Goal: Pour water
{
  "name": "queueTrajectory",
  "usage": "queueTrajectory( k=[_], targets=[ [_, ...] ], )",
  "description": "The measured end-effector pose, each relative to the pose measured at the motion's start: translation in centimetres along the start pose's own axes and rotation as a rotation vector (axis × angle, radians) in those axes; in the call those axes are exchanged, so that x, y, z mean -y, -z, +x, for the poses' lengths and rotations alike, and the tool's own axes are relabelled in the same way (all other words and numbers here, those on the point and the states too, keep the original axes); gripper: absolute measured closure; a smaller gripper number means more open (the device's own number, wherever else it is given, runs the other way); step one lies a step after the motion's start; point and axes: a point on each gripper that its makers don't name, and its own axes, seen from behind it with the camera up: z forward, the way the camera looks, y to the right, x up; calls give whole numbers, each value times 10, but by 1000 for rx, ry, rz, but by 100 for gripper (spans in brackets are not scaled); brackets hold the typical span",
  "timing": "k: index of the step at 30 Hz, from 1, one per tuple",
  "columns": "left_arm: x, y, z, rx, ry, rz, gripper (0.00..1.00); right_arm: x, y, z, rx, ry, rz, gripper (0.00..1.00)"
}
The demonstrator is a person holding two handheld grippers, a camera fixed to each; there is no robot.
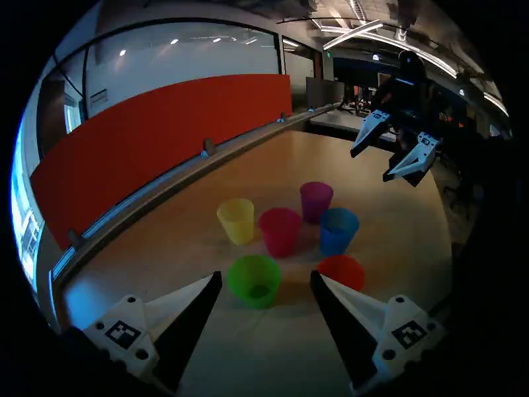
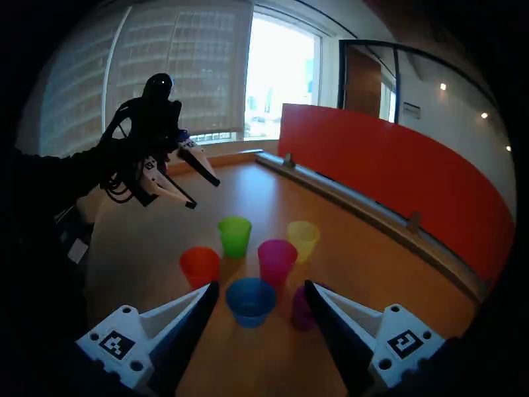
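— Left gripper (image 1: 264,276) first, right at the lens: jaws spread wide, nothing between them. Same for the right gripper (image 2: 260,286), wide apart and empty.
— Where are the cups?
— Clustered mid-table (image 1: 397,251). Green cup (image 1: 254,281) is just ahead of the left gripper and blue cup (image 2: 250,301) just ahead of the right one. Red cup (image 1: 340,271), pink cup (image 1: 280,230), yellow cup (image 1: 237,220) and purple cup (image 1: 316,200) are packed close beside them.
— Which way do they point?
— All upright, mouths up, long axis vertical. Whether any holds water, I cannot tell.
— Risk?
— Crowding, I'd say. Closing on one cup could knock a neighbour over, and thin plastic may squash or slip in a hard pinch. Tipping over so tight a group could also send water into the wrong cup.
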Motion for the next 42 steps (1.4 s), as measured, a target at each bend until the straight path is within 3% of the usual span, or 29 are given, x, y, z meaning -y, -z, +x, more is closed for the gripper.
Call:
queueTrajectory(
  k=[9, 18, 30, 42],
  targets=[
    [4, -26, -27, 59, -24, -12, 0, 3, -19, -30, 63, 9, 16, 0],
    [3, -47, -49, 114, -18, -42, 0, 4, -32, -51, 99, 0, 30, 0],
    [12, -65, -64, 154, 1, -43, 0, 4, -45, -68, 123, -8, 45, 0],
    [16, -84, -62, 160, 20, -63, 0, 4, -55, -72, 128, -16, 58, 0]
  ],
)
